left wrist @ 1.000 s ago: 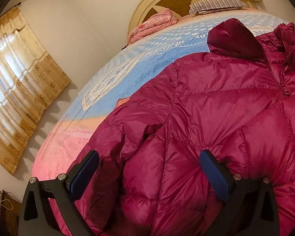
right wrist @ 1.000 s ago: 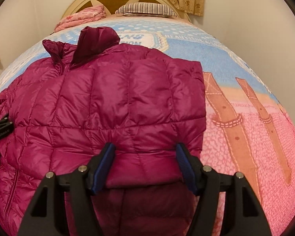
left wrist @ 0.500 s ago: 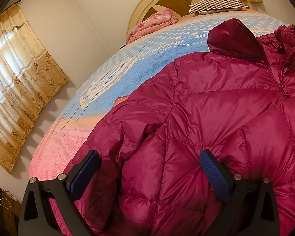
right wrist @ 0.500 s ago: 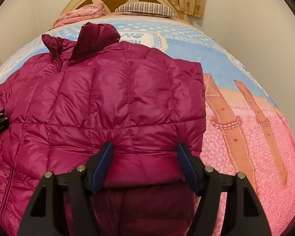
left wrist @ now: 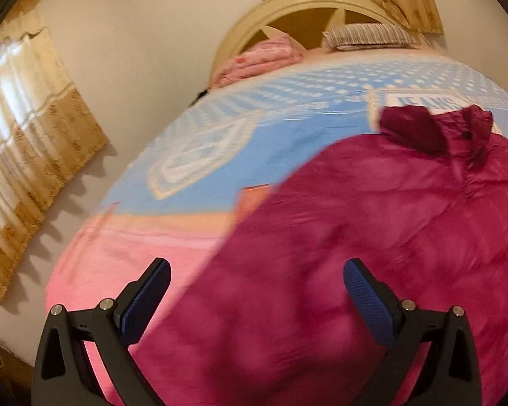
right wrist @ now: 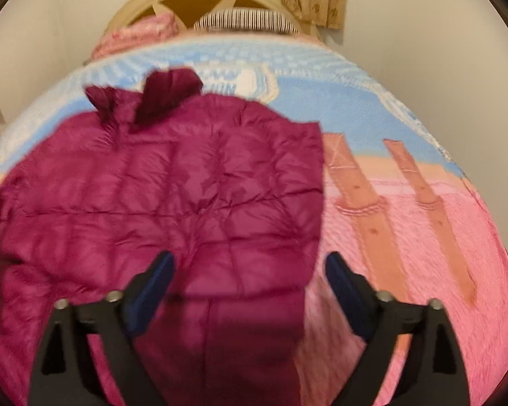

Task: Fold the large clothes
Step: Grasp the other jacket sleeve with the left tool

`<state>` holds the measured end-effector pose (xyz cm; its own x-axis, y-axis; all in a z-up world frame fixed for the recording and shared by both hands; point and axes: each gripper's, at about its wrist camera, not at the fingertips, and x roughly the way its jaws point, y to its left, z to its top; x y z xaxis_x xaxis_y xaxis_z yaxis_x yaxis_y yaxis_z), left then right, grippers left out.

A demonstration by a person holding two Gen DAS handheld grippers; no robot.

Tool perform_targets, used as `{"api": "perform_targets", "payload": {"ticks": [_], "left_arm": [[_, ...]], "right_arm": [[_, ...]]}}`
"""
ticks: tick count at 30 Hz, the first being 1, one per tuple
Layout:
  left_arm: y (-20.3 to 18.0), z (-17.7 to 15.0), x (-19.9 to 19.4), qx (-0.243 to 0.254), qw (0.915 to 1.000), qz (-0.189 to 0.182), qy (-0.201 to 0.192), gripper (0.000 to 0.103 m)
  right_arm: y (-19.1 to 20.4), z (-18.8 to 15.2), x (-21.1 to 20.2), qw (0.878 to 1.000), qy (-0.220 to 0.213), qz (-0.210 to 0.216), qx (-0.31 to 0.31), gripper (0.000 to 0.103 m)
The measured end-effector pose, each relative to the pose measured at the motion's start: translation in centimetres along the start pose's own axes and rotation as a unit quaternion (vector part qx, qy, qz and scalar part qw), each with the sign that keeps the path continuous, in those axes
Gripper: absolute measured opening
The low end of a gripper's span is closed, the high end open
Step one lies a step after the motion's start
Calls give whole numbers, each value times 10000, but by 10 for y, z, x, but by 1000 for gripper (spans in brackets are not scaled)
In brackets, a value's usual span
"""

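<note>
A magenta quilted down jacket (left wrist: 372, 237) lies front up on the bed, collar toward the headboard; it also shows in the right wrist view (right wrist: 172, 203). Its right side is folded in, giving a straight right edge. My left gripper (left wrist: 255, 291) is open and empty above the jacket's lower left part. My right gripper (right wrist: 249, 280) is open and empty above the jacket's lower right edge. Both views are motion-blurred.
The bed cover (left wrist: 193, 155) is blue at the far end and pink near me (right wrist: 423, 270). A striped pillow (left wrist: 369, 35) and folded pink bedding (left wrist: 264, 59) lie by the arched headboard (right wrist: 199, 3). Curtains (left wrist: 27, 135) hang left.
Both grippers have pulled back and up from the jacket, so more bed shows. The right gripper's jaws have opened wider. The jacket lies as before.
</note>
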<state>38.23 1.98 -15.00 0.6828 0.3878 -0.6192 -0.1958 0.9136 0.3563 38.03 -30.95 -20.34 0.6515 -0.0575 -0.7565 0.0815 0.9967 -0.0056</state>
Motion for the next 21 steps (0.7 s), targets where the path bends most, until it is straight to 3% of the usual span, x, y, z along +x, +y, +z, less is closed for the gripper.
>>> {"api": "perform_targets", "payload": {"ticks": [4,6,9,14,17,20,21], "left_arm": [[91,-57,3,-274,9986,362,253,102],[122,-84,6,-460,9965,574,401,102],[157,-127,5,-759,9931,593,663,102],[163,-158,-1,-1233,9872,-123,1003,102],[145,-157,4,-1103,9888,-183,994,102],[137,-157,12,-1105,9866,-402,1128,60],[136,-156,12,-1145,9863,-419,1110,50]], "right_arm": [[6,-37,-38,9995,-143,253,-131,97],[12,-48,-46,9989,-134,390,-213,97],[27,-68,-56,9981,-143,510,-325,97],[41,-82,-73,9970,-280,677,-239,97],[47,-86,-87,9961,-452,716,-244,97],[48,-88,-98,9956,-601,662,-263,97],[46,-87,-101,9956,-657,620,-250,97]]}}
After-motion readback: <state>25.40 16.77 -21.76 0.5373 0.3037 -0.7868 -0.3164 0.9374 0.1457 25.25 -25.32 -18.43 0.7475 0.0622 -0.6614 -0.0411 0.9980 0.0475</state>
